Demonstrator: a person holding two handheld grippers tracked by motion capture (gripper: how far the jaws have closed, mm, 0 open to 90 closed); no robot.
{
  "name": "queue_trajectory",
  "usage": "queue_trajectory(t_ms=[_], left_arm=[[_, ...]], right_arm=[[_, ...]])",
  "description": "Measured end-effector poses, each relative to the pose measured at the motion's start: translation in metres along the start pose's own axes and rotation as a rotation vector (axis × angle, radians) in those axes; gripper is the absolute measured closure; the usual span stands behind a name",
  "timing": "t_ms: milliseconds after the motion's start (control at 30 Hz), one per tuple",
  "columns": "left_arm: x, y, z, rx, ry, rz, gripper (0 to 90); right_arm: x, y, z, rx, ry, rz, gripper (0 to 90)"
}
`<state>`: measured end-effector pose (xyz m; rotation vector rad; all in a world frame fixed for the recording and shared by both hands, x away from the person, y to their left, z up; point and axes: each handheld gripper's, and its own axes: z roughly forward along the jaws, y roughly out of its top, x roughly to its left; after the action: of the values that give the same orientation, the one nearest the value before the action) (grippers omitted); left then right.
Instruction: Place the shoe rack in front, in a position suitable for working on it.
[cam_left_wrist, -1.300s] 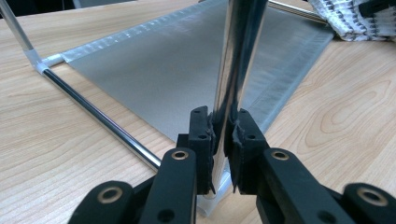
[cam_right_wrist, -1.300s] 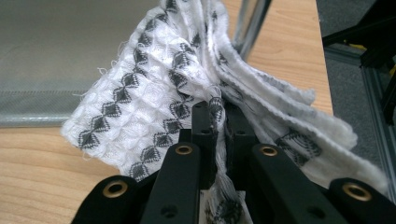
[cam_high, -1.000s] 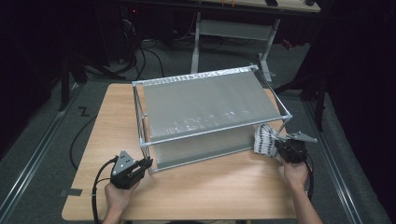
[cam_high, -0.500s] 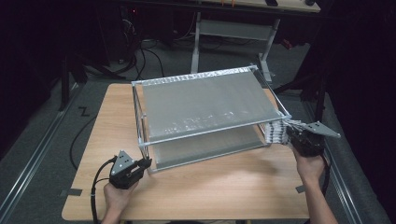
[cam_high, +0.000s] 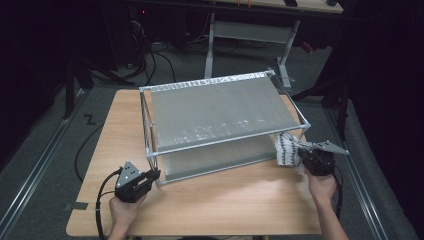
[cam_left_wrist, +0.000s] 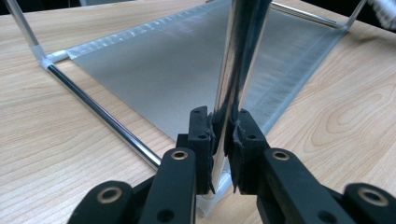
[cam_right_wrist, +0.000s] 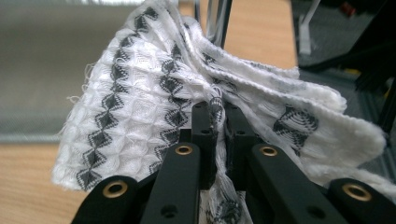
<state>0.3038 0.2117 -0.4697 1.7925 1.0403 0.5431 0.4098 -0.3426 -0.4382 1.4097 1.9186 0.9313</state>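
Observation:
A metal-framed rack (cam_high: 220, 110) with two grey shelves stands on the wooden table (cam_high: 240, 200). My left gripper (cam_high: 154, 174) is at its front left corner. In the left gripper view this gripper (cam_left_wrist: 223, 126) is shut on the shiny upright post (cam_left_wrist: 240, 56), just above the lower shelf (cam_left_wrist: 187, 60). My right gripper (cam_high: 299, 152) is at the rack's front right corner and holds a white cloth (cam_high: 286, 149) with black diamonds. In the right gripper view the jaws (cam_right_wrist: 219, 116) pinch the bunched cloth (cam_right_wrist: 135, 102), which hides the rack behind it.
The table's front strip lies bare between the two hands. A black cable (cam_high: 102, 200) trails from the left gripper over the table's front edge. Behind the table stand a metal desk frame (cam_high: 250, 30) and floor cables (cam_high: 160, 60); a dark figure (cam_high: 380, 75) is at the right.
The right gripper with the cloth swung up and to the right, then came back down beside the rack's front right corner. The left gripper has stayed on the post.

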Motion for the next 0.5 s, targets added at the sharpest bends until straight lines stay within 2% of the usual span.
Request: queue_trajectory(t_ms=[267, 500], left_arm=[[0.005, -0.003, -0.006, -0.003, 0.019, -0.011, 80.3], [0.008, -0.005, -0.010, -0.009, 0.033, -0.021, 80.2]], right_arm=[[0.009, -0.024, 0.025, 0.095, 0.029, 0.016, 85.2], [0.011, -0.031, 0.035, 0.157, 0.042, 0.031, 85.1]])
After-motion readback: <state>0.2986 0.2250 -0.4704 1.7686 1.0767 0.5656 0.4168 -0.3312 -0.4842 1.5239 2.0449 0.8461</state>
